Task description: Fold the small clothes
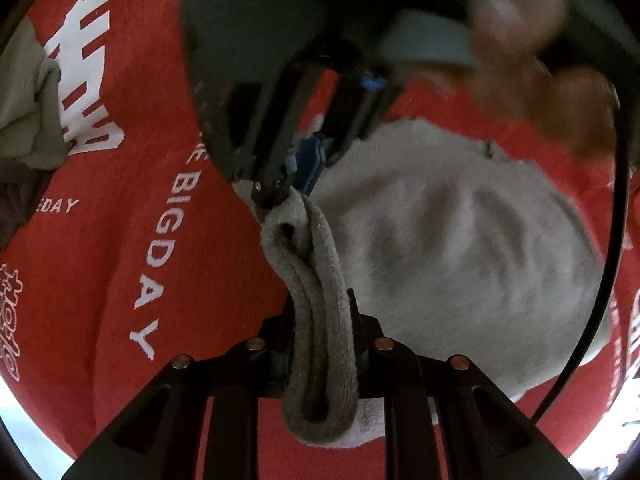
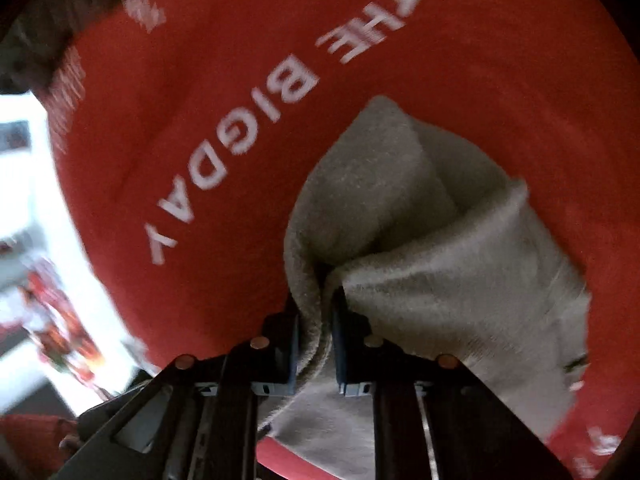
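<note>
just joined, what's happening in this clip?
A person with a handheld gripper in each hand is folding a small grey garment over a red cloth printed with THE BIG DAY. The left gripper is shut on a bunched edge of it, and the right gripper is shut on another bunched edge close by, so a fold sits pinched between the two. An olive garment lies off to the side, untouched.

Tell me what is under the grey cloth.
Under the grey cloth lies a red cloth printed "THE BIG DAY". Both grippers pinch the grey cloth's edges. Whatever is beneath the red cloth is covered.
</note>
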Available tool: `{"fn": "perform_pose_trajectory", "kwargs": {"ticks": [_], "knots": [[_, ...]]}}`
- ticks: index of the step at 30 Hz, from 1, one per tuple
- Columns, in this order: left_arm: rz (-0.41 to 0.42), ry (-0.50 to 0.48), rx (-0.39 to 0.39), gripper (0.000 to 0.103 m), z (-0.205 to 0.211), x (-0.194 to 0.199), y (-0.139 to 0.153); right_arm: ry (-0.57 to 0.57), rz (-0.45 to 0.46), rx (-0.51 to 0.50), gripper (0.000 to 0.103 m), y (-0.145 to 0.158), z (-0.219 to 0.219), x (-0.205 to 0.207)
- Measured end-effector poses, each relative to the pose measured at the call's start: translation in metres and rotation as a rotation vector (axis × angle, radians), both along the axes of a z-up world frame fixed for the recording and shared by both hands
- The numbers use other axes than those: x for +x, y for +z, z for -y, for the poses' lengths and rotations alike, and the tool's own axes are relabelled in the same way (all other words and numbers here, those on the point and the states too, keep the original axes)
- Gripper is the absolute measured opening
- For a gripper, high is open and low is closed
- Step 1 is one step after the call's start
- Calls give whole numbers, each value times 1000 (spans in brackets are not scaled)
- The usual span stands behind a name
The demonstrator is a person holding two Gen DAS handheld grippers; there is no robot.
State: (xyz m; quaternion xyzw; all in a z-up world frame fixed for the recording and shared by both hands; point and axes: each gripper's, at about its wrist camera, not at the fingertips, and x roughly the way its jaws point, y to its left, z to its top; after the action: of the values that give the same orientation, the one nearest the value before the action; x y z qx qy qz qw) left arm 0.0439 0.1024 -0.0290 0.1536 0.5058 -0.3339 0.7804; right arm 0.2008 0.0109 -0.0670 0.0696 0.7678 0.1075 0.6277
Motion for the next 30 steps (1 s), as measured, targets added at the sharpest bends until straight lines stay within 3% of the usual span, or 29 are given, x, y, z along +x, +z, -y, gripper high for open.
{"fn": "perform_pose_trajectory", "kwargs": {"ticks": [9,17,23,30], "knots": [[32,-122,-113,20,43,-34,74,-418,237,404,15,69,110,-72],[99,-363,-174,20,124,-107,123,-613,500,565,15,131,187,-177],[81,-513,-128,20,188,-167,100,-781,579,570,15,131,257,-263],[50,-633,24,20,228,-220,30,-1005,524,524,15,53,303,-355]]}}
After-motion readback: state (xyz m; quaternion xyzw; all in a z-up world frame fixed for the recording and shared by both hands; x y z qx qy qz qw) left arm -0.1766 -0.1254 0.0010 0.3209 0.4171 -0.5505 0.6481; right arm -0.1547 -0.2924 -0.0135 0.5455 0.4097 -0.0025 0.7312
